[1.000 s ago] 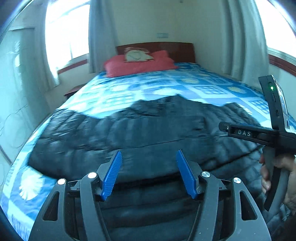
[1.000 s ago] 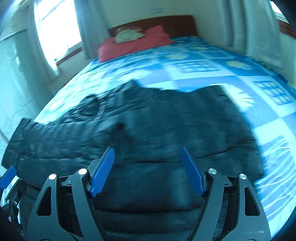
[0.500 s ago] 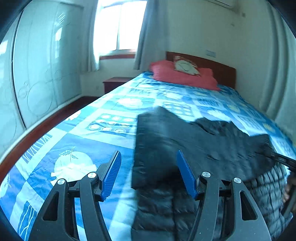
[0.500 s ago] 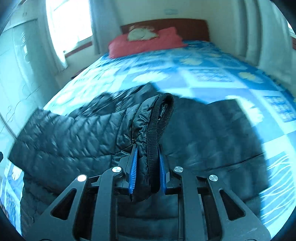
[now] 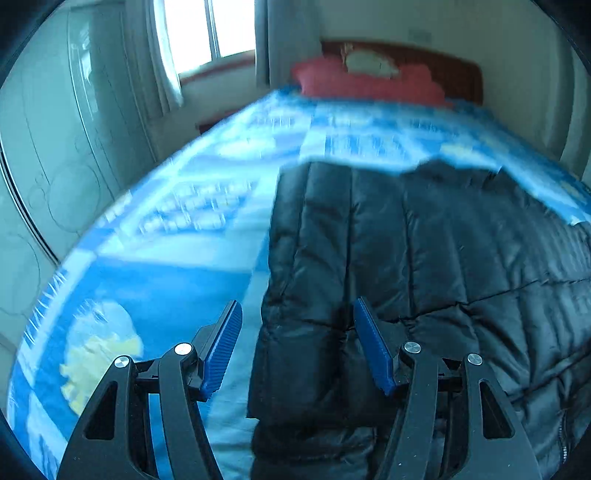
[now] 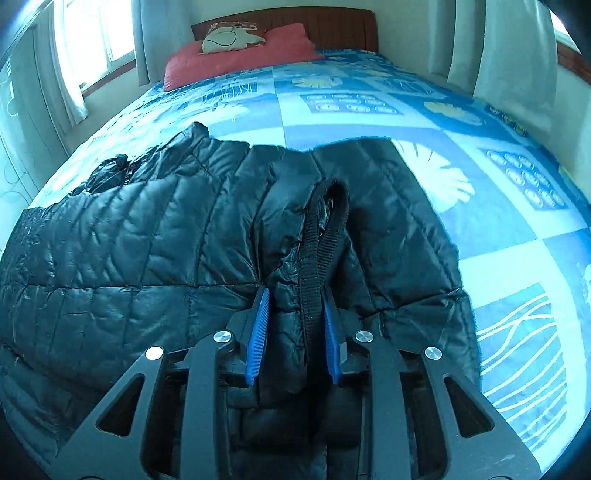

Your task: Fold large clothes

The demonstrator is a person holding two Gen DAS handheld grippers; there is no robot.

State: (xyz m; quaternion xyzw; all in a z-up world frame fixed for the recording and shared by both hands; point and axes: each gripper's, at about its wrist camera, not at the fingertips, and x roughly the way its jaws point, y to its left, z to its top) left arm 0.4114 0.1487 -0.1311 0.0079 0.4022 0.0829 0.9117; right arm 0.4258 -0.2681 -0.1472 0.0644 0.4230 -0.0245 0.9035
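A large black quilted puffer jacket (image 5: 424, 251) lies spread across the near part of a bed; it also fills the right wrist view (image 6: 147, 240). My left gripper (image 5: 297, 332) is open, its blue pads straddling the jacket's left edge low over the bed. My right gripper (image 6: 295, 314) is shut on a bunched fold of the jacket with its ribbed black cuff (image 6: 325, 229) standing up between the pads.
The bed has a blue patterned cover (image 6: 369, 110), with a red pillow (image 6: 240, 55) and a wooden headboard (image 6: 325, 26) at the far end. A window with curtains (image 5: 162, 55) and a pale wardrobe (image 5: 48, 166) stand to the left.
My right gripper went from open to shut on the jacket's cuff fold and holds it. My left gripper swung left, then settled open over the jacket's left edge.
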